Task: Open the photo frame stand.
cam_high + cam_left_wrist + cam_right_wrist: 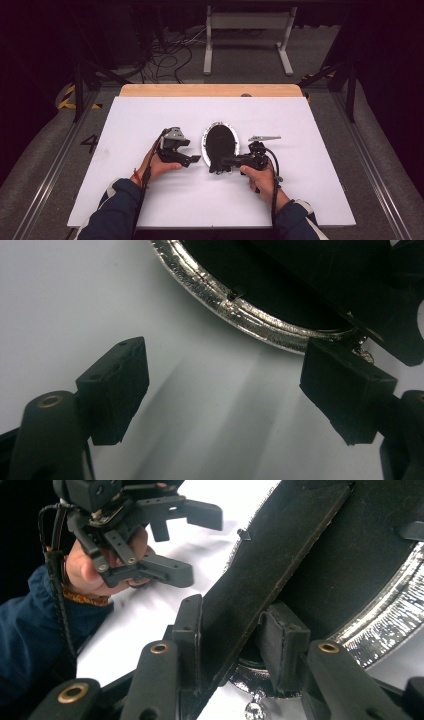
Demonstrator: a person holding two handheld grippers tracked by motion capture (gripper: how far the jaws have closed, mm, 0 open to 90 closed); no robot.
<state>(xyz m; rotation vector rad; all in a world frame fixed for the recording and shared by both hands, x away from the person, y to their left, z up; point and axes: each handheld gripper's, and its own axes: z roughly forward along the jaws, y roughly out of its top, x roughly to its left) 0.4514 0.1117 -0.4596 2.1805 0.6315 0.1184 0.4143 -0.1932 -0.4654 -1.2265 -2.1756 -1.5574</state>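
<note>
Inspection runs from the person's left to right. Left gripper point(191, 159) sits in the left hand point(159, 167) on the white board point(150, 115), just left of the oval frame point(220, 142). Its jaws stand wide apart with nothing between them; in the left gripper view the two black pads point(117, 390) have bare white board between them, and the frame's silver rim point(240, 307) lies just beyond their tips, apart from the left pad and very close to the right one. Whether that right pad touches the rim I cannot tell.

The oval frame lies with its black backing up, between the two grippers. A flat black strut point(270, 575) stands out from that backing.

Right gripper point(223, 162), held in the right hand point(260, 180), reaches in from the frame's right, at its near end. In the right gripper view its jaws are partly closed, with the strut between them: both pads point(280, 645) press on the strut, one from each side. The silver rim shows beyond and below the right-hand pad.
</note>
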